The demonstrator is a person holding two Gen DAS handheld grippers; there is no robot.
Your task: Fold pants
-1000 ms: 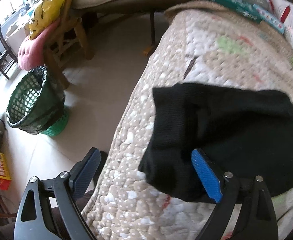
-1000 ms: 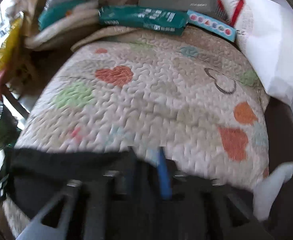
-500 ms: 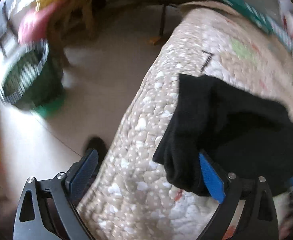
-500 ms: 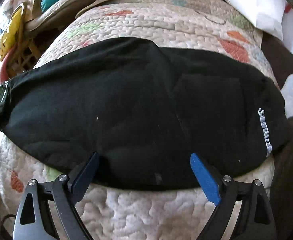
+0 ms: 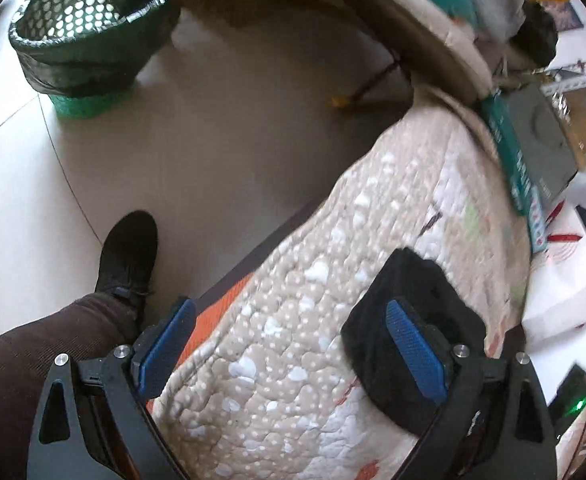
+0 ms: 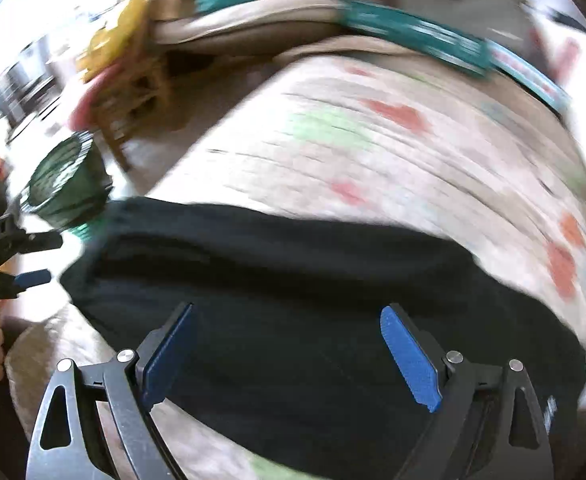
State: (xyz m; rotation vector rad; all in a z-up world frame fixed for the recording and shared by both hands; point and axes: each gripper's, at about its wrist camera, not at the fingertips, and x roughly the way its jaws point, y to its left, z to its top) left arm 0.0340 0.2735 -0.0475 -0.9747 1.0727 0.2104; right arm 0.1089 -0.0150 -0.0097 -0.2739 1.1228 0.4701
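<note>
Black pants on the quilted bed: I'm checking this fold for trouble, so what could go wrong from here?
1. The black fabric pants end close to the edge of the quilted bedspread, so they may slide floorward.
2. Both the left gripper and right gripper are open, holding nothing.
3. The right view is blurred, so a hasty grasp may miss the fabric.
</note>
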